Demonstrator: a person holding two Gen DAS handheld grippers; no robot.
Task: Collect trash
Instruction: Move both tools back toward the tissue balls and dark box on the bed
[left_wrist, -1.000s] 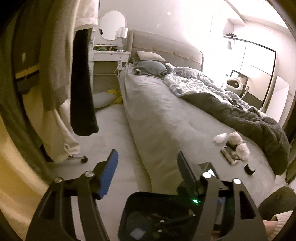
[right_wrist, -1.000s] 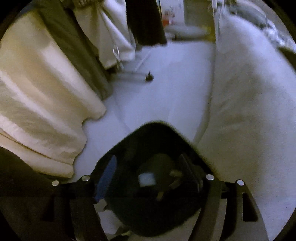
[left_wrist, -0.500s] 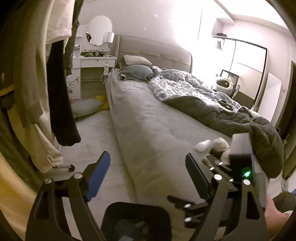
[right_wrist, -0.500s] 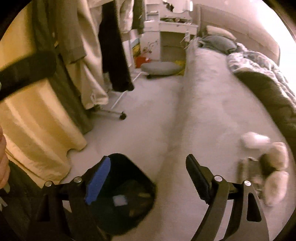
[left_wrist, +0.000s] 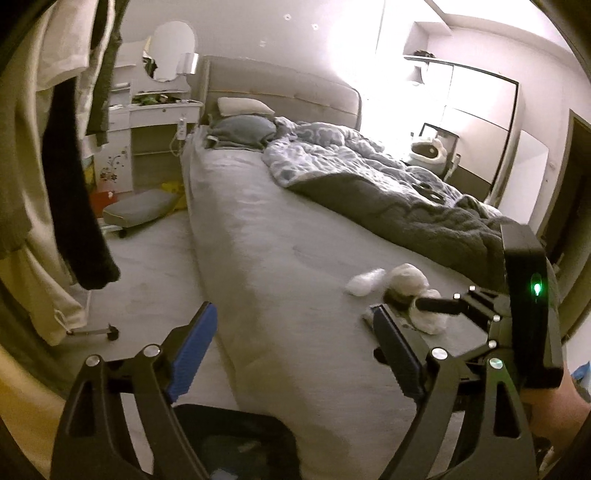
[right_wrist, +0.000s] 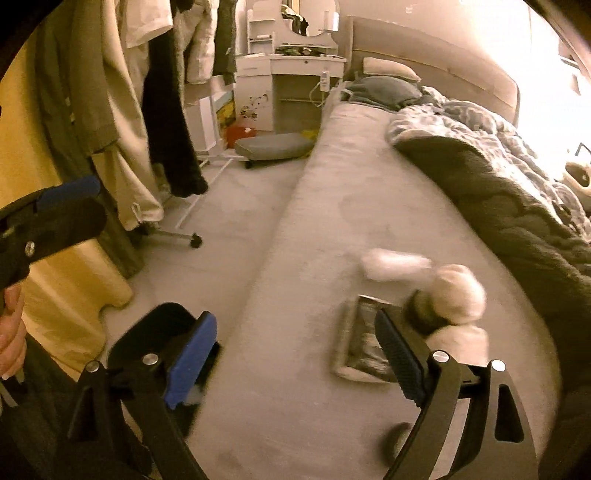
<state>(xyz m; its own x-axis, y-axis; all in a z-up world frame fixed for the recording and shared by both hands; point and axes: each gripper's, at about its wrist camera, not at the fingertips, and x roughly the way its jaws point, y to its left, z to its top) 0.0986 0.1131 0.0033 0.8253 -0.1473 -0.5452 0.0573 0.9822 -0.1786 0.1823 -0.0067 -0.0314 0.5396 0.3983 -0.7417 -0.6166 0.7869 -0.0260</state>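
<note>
Blue-padded jaws on my left gripper (left_wrist: 295, 354) stand wide apart with nothing between them, having just been opening; my right gripper (right_wrist: 295, 362) has done the same and is equally empty. At lower right of the right wrist view, crumpled white tissue wads (right_wrist: 458, 291) and a flat silvery wrapper (right_wrist: 360, 339) lie together on the grey bed sheet (right_wrist: 332, 206). At lower left, the black plastic bin (right_wrist: 155, 328) sits on the floor beside the bed.

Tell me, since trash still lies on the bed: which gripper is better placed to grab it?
Right. The right gripper, open and empty, is nearer the trash pile; the left gripper points at bare bed.
</note>
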